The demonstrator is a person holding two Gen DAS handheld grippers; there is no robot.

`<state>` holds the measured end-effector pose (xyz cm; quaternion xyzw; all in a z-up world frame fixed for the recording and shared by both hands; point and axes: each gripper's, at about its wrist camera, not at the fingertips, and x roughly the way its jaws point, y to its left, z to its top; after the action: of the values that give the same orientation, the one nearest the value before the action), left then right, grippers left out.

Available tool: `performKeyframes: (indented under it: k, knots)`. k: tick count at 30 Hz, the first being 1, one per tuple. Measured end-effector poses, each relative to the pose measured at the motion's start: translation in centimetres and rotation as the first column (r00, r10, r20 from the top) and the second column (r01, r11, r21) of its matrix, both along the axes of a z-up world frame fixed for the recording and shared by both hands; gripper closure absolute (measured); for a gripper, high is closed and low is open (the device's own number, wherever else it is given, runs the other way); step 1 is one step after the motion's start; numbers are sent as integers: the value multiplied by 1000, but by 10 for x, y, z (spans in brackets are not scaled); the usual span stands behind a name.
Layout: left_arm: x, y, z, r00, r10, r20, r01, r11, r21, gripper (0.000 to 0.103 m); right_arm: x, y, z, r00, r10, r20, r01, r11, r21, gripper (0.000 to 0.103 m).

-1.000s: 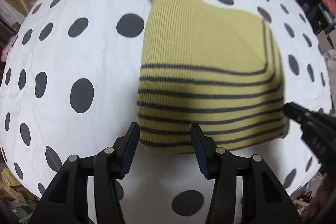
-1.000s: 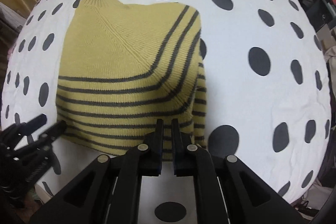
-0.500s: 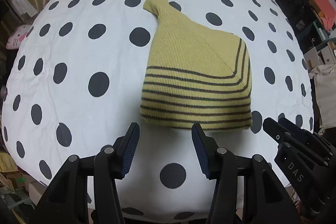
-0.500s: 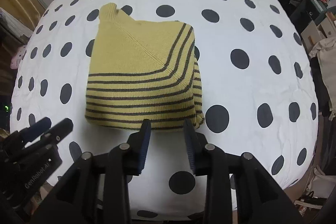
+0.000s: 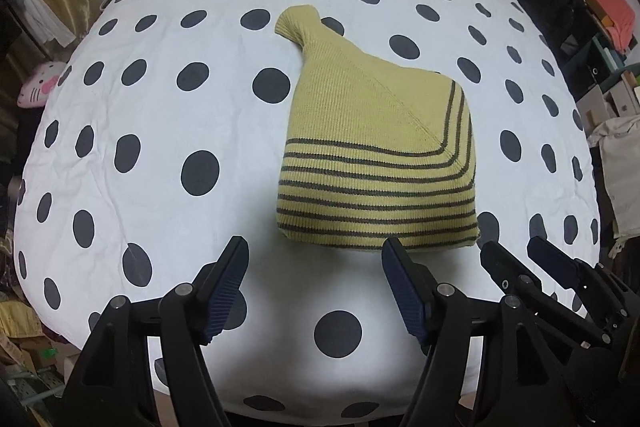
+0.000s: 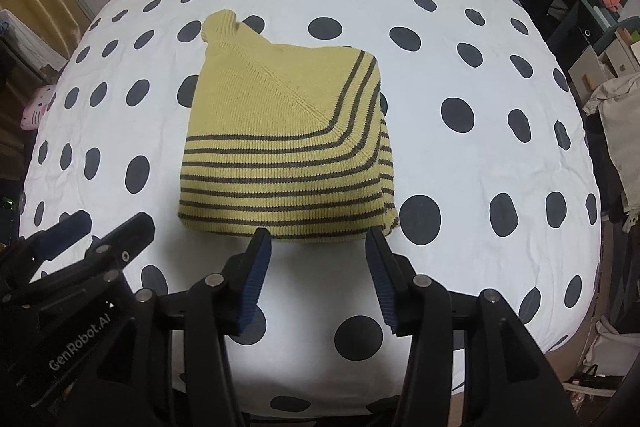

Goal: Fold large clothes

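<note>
The left claw (image 5: 314,259) hangs above the polka-dot bed (image 5: 160,131) with its jaws wide, just widened, and nothing between them. The folded yellow striped sweater (image 5: 376,163) lies flat mid-bed. The right claw (image 6: 316,247) hangs beside it, jaws just parted and empty.

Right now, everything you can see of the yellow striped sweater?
The sweater is a yellow-green rib knit with dark stripes across its lower part that turn up along the right edge. It lies folded into a compact block, flat on the polka-dot bedspread, with a ribbed end sticking out at the far left corner. A diagonal seam crosses the plain upper panel. Nothing else touches it.
</note>
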<state>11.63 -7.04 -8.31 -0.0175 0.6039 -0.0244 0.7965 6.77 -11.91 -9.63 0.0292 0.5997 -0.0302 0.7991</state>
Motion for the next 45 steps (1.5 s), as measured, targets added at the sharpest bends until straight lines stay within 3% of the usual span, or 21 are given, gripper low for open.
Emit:
performKeyframes:
  k: [8,24,45]
  knots:
    - [-3,4,0,1000,-5,-2,5,999,43,33,-3,11,3,1000,3,4,-3,998,-66,51]
    - [-15,16,-2,999,22,-31,-21,1000,23,33,-20,15,5,1000,12,-17,-13,997,-75,46]
    - [-17,16,2,1000,-11,-25,12,999,44,33,-24,10,5,1000,-3,-19,1,997,-73,43]
